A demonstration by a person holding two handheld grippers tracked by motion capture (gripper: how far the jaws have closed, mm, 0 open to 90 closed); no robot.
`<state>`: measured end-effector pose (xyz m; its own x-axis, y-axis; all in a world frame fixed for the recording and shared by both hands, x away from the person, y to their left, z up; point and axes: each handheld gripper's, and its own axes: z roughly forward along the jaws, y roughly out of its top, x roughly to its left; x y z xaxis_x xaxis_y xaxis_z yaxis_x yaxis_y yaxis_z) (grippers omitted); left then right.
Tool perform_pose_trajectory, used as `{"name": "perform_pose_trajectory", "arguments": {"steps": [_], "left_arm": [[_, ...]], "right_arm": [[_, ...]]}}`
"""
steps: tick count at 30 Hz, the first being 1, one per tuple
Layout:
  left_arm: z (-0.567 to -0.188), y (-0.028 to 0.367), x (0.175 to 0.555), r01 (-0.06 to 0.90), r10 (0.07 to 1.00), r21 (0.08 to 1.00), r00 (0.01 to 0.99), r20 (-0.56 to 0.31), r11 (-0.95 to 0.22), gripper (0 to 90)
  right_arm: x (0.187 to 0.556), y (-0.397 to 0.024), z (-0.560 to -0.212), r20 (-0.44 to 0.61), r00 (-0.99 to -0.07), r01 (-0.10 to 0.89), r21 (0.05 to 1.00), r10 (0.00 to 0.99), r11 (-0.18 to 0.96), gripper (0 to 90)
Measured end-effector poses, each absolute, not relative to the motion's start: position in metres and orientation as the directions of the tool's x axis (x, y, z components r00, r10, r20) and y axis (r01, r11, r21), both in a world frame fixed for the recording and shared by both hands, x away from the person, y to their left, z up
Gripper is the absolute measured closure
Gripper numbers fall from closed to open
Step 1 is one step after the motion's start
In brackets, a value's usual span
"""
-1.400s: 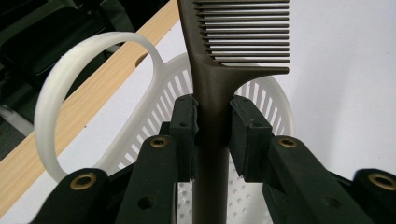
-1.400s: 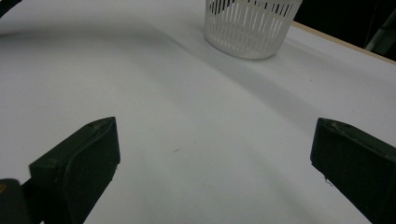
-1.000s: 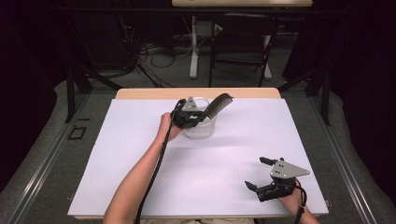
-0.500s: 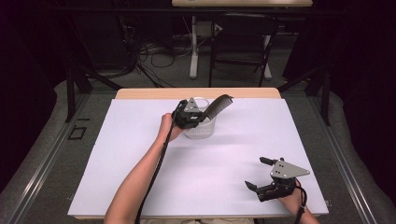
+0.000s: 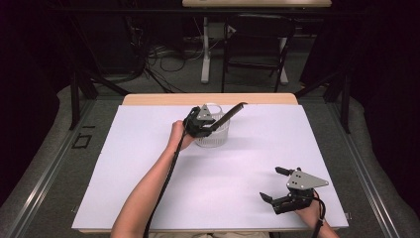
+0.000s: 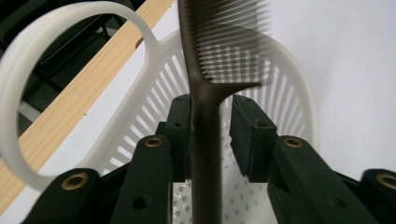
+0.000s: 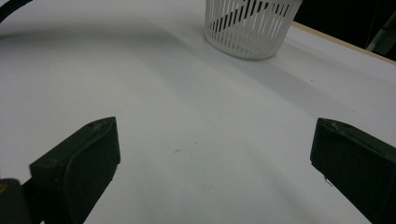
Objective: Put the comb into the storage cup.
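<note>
A dark comb [image 5: 233, 111] stands slanted in a white slatted basket [image 5: 212, 139], its toothed end sticking out over the rim to the right. My left gripper [image 5: 214, 125] is at the basket's top with the comb's handle [image 6: 205, 140] between its jaws. The jaws have just been opening: a gap shows between the handle and the right-hand pad [image 6: 247, 135], while the other pad lies against it. My right gripper [image 5: 270, 183] rests near the table's front right, open wide with nothing between its fingers. It faces the basket [image 7: 250, 28] across bare white table.
A white sheet [image 5: 148, 148] covers the table, with a strip of bare wood [image 5: 163, 99] along the far edge. The basket has a large looped handle [image 6: 14, 116]. Chair and desk legs and cables stand on the floor beyond the table.
From above, the comb looks thinner than before, as if it has turned or settled slightly. Both hands have stayed where they were.
</note>
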<state>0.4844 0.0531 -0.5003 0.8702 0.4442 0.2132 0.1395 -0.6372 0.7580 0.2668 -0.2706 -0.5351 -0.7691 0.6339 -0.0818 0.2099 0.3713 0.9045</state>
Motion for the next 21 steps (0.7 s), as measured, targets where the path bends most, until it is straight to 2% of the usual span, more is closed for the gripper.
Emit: {"name": "perform_pose_trajectory", "arguments": {"steps": [5,18,21], "left_arm": [[-0.498,0.054,0.483,0.132,0.441,0.770,0.873,0.208,-0.625,63.0],[-0.483,0.062,0.476,0.147,0.463,0.812,0.871,0.165,-0.565,34.2],[-0.479,0.065,0.473,0.153,0.465,0.818,0.872,0.153,-0.555,30.3]], "right_arm": [[0.267,-0.270,-0.535,-0.080,-0.769,0.211,0.905,0.634,0.370,1.3],[0.267,-0.270,-0.535,-0.079,-0.769,0.214,0.903,0.635,0.372,1.3],[0.267,-0.270,-0.535,-0.079,-0.768,0.214,0.903,0.635,0.372,1.3]]}}
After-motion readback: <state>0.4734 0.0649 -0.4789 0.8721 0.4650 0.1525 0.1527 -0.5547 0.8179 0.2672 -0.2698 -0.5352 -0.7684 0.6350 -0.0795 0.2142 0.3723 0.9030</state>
